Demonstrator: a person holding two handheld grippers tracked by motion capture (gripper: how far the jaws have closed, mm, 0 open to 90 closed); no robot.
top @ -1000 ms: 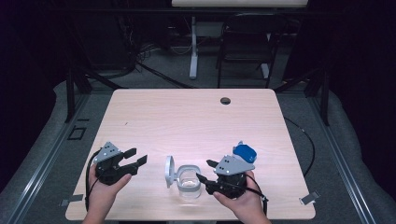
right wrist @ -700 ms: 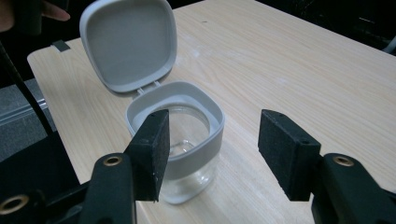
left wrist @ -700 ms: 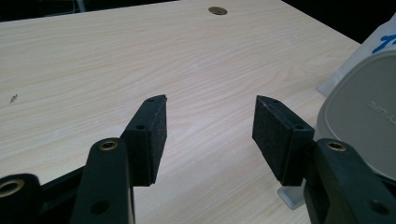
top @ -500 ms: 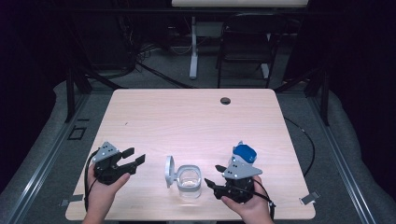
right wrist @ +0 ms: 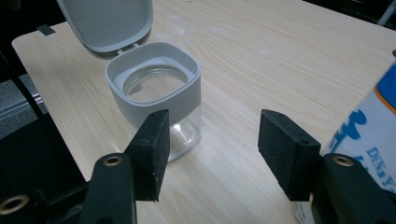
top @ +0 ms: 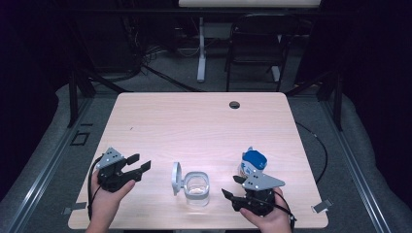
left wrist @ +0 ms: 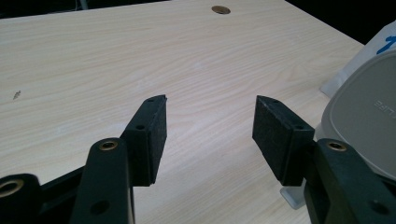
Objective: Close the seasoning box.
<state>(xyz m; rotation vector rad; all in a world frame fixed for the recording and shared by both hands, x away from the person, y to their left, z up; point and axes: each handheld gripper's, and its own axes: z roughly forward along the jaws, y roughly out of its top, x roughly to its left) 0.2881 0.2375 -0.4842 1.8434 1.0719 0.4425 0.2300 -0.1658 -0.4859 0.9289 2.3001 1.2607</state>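
Jaws of both grippers are spread, with nothing gripped.

High view — the left gripper [top: 138,165] is held over the table [top: 204,126] near its front left, well apart from the jar [top: 197,187]. The jar is seen upright near the front edge, its lid [top: 176,178] hinged open to the left. The right gripper [top: 234,188] is held just right of the jar, and the blue-capped carton [top: 251,162] stands behind it.

Left gripper view — only bare table is framed between the pads [left wrist: 152,133]; the lid [left wrist: 362,121] is seen at far right.

Right gripper view — the jar [right wrist: 159,93] lies ahead, toward the left pad [right wrist: 156,149], untouched; the carton [right wrist: 369,135] is cut off at right.
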